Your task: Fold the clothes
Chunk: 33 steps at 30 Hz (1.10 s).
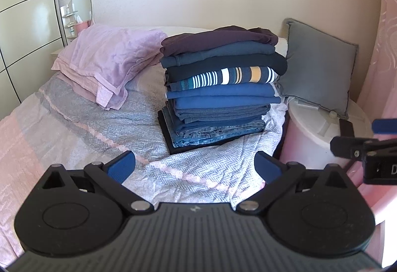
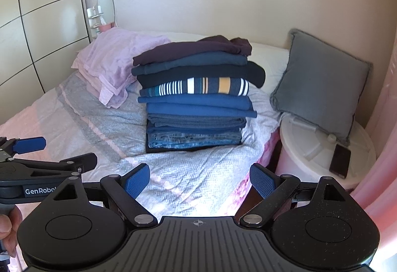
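Note:
A tall stack of folded clothes (image 1: pixel 220 88) (image 2: pixel 196 95) stands on the bed: a dark purple top piece, navy and blue layers, a striped shirt (image 1: pixel 233 77) (image 2: pixel 206 87) in the middle, jeans at the bottom. My left gripper (image 1: pixel 194 166) hovers open over the blanket in front of the stack, nothing between its blue pads. My right gripper (image 2: pixel 198 181) is also open and empty, in front of the stack near the bed's right edge. Each gripper shows in the other's view, the right gripper (image 1: pixel 364 137) at the right edge and the left gripper (image 2: pixel 37 155) at the left edge.
The bed (image 1: pixel 82 128) carries a grey and pink herringbone blanket, with lilac pillows (image 1: pixel 109 60) behind on the left. A grey cushion (image 2: pixel 320 83) leans on a round white table (image 2: pixel 320 152) with a dark phone (image 2: pixel 340 160). Wardrobe doors (image 2: pixel 44 16) stand at left, a pink curtain (image 2: pixel 382 147) at right.

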{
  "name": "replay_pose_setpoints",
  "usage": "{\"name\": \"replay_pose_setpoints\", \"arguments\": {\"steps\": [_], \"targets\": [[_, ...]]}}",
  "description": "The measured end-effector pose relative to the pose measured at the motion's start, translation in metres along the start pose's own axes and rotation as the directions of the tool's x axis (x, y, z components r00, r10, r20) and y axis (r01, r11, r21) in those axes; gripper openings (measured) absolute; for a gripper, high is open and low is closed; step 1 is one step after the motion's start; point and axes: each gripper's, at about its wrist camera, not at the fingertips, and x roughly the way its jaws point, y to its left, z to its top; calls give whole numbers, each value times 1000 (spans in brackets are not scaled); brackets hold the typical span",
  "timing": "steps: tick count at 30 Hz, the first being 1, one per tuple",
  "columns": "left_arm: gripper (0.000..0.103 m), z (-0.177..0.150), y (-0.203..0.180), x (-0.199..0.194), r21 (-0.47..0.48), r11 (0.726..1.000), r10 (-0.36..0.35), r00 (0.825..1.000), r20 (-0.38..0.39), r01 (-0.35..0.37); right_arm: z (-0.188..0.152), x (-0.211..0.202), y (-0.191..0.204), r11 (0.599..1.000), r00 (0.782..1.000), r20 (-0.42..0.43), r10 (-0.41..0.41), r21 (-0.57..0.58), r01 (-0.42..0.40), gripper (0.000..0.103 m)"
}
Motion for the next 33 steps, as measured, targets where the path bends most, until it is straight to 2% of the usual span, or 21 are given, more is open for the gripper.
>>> {"name": "replay_pose_setpoints", "arguments": {"steps": [10,33], "targets": [[101,20,-11,27,-15,998,67,998,6,-67,22,35,-18,998,999,9,44,-34,-44,90],[101,43,-42,68,-4,994,105,994,-25,-105,41,83,-58,993,993,-34,111,-42,-113,90]]}}
